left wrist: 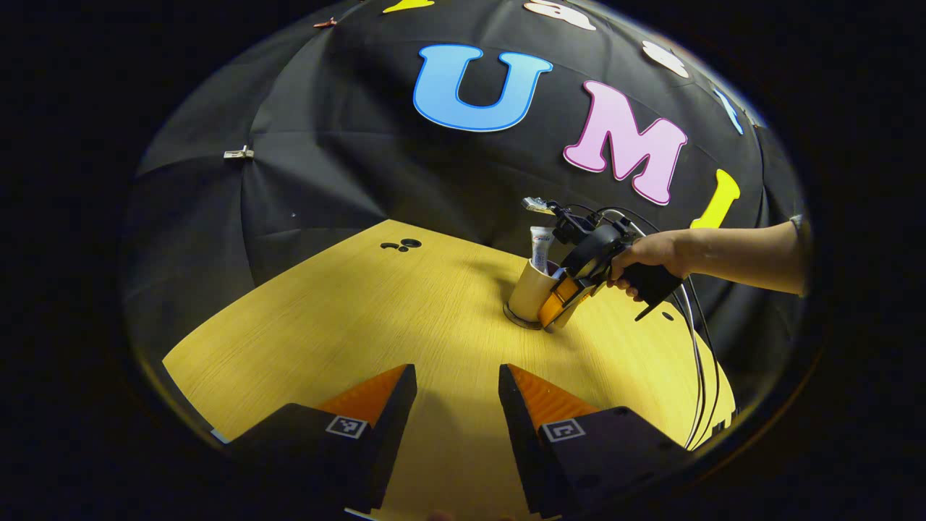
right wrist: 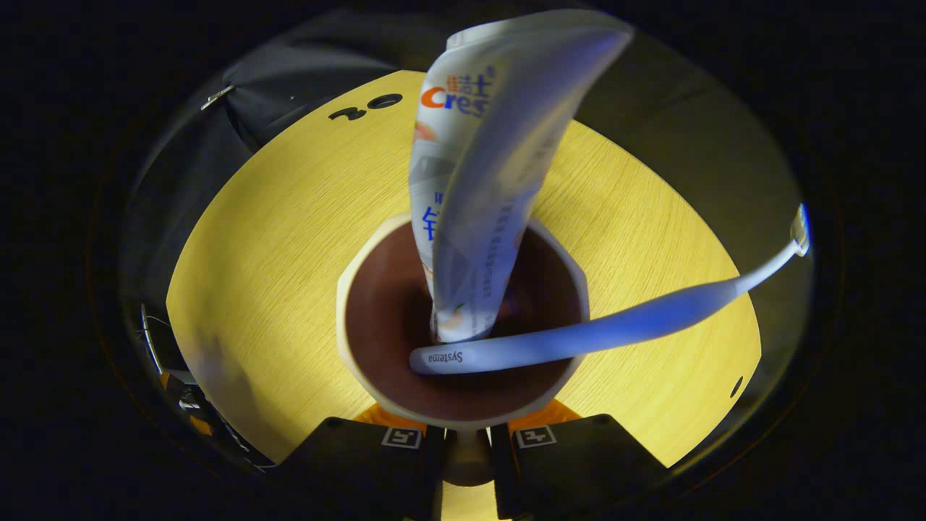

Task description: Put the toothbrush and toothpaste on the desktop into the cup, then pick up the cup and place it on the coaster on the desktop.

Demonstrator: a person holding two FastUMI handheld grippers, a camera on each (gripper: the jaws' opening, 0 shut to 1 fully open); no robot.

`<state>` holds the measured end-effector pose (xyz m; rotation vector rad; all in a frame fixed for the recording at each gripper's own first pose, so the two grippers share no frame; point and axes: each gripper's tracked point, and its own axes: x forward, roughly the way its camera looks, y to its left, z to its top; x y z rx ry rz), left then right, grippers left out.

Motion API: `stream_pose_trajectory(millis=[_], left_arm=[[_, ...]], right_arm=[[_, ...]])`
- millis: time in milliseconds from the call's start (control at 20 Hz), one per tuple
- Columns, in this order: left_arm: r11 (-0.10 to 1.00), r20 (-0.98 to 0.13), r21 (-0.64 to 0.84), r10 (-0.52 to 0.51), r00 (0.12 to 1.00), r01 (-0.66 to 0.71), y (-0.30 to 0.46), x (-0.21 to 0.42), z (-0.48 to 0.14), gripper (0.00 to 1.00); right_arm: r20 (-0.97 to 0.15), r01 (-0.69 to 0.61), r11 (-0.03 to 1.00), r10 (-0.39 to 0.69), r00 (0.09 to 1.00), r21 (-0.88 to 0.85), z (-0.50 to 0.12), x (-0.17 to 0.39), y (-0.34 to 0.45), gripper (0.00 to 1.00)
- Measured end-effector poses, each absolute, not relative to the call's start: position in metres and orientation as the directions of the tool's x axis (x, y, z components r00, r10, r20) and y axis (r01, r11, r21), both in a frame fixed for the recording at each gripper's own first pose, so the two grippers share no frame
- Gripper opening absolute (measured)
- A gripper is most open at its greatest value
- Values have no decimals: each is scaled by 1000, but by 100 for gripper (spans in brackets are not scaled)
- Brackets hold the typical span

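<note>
The right gripper (left wrist: 555, 307) has its fingers pressed on the cup (right wrist: 463, 325) (toothpaste (right wrist: 477, 181) and toothbrush (right wrist: 615, 329) inside), standing on the coaster (left wrist: 518, 319) at the far right. The left gripper (left wrist: 457, 405) hangs open over the wooden desk (left wrist: 347, 318); black cloth (left wrist: 325, 145) behind.

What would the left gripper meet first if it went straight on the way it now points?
Probably bare desktop. The open left gripper aims at wood; the cup and right gripper sit off to its right, though depth is unclear.
</note>
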<state>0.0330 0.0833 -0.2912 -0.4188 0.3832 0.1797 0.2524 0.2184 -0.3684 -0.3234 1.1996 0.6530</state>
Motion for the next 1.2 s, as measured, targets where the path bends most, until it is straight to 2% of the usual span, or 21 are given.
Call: stream_pose_trajectory(millis=[50,250,300,350,400,450,550,700,950,1200], left_arm=[[899,-398,-361,91,913,-247,84,33,-292,72],[895,-399,-373,86,913,-247,85,33,-291,72],[894,-399,-373,86,913,-247,86,34,-292,72],[895,-399,-373,86,913,-247,86,36,-291,72],[895,-398,-373,85,914,-245,87,36,-289,72],[895,-396,-373,83,914,-243,87,36,-288,72],[899,-395,-368,81,915,-239,86,36,-288,72],[901,-403,-365,76,912,-236,86,35,-286,72],[909,-423,-359,43,905,-211,78,39,-277,72],[928,-433,-337,-2,902,-160,68,42,-257,73]], right_arm=[[-931,-620,777,299,209,110,-366,252,219,27],[-933,-632,767,298,202,108,-363,249,222,46],[-935,-639,763,289,204,96,-363,250,219,41],[-936,-645,760,279,215,79,-364,250,216,54],[-936,-648,758,273,224,66,-362,251,213,52],[-934,-649,758,279,223,71,-361,250,212,65],[-929,-643,763,279,244,61,-354,252,207,73],[-915,-626,779,280,292,38,-343,254,197,76],[-866,-579,815,306,396,23,-311,248,173,97],[-794,-504,864,301,527,-7,-266,233,136,98]])
